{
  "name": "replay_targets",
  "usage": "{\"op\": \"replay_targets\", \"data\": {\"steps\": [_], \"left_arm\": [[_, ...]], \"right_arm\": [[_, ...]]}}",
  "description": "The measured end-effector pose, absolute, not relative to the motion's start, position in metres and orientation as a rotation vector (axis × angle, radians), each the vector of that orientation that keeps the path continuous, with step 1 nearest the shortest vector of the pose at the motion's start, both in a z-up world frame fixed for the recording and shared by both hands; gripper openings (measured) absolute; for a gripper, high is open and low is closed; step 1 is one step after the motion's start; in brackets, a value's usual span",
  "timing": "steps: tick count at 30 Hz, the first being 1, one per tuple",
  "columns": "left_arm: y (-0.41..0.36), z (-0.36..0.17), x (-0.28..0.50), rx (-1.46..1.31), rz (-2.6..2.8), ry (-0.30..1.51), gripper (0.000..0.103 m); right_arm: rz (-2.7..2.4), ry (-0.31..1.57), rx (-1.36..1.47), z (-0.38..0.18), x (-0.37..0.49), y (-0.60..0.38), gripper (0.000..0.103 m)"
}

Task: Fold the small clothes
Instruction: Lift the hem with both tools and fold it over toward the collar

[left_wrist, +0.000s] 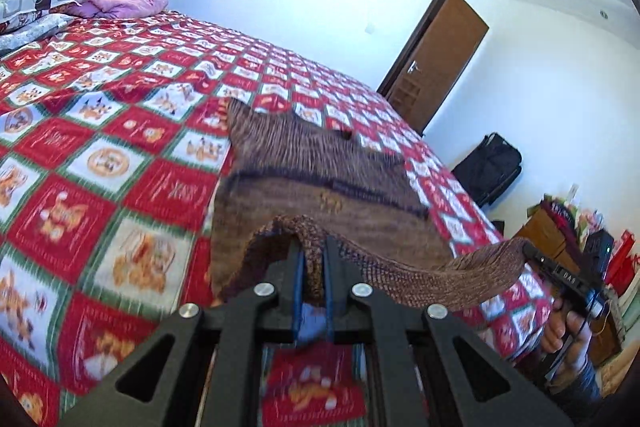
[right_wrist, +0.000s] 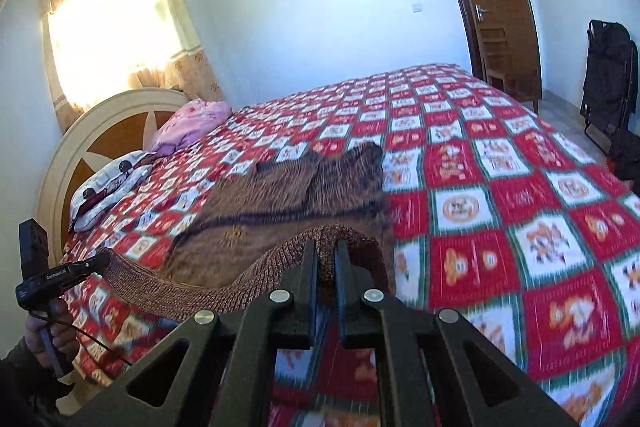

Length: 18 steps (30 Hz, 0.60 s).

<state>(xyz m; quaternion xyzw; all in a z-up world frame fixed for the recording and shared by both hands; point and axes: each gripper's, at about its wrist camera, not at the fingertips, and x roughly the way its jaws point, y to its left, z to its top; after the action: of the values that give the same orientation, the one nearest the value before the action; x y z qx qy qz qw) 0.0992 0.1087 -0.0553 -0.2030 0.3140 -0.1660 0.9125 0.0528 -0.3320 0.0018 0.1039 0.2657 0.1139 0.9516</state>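
My left gripper (left_wrist: 314,247) is clenched on the ribbed hem of a brown knitted garment (left_wrist: 320,171), the coarse band bunched into a fold between my blue-edged fingers (left_wrist: 298,267). My right gripper (right_wrist: 325,255) is clenched on the same hem further along, so the thick woven strip sags in a shallow curve between my two sets of jaws. Ahead of both, the rest of the garment slopes away and down onto the bedspread (left_wrist: 120,131), its far end lying flat with a dark stripe across the loose, fuzzy weave. The bedspread is a soft quilted check of red and white squares edged in green, printed with orange figures. Beyond my jaws, at the rounded cream headboard (right_wrist: 80,131), lie a crumpled pink pillow (right_wrist: 192,121) and a grey patterned one.
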Motion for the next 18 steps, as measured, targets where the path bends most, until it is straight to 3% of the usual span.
{"op": "replay_targets", "data": {"steps": [18], "left_arm": [[0.108, -0.029, 0.201, -0.417, -0.301, 0.607, 0.009]], "right_arm": [[0.19, 0.532, 0.217, 0.026, 0.167, -0.327, 0.007]]}}
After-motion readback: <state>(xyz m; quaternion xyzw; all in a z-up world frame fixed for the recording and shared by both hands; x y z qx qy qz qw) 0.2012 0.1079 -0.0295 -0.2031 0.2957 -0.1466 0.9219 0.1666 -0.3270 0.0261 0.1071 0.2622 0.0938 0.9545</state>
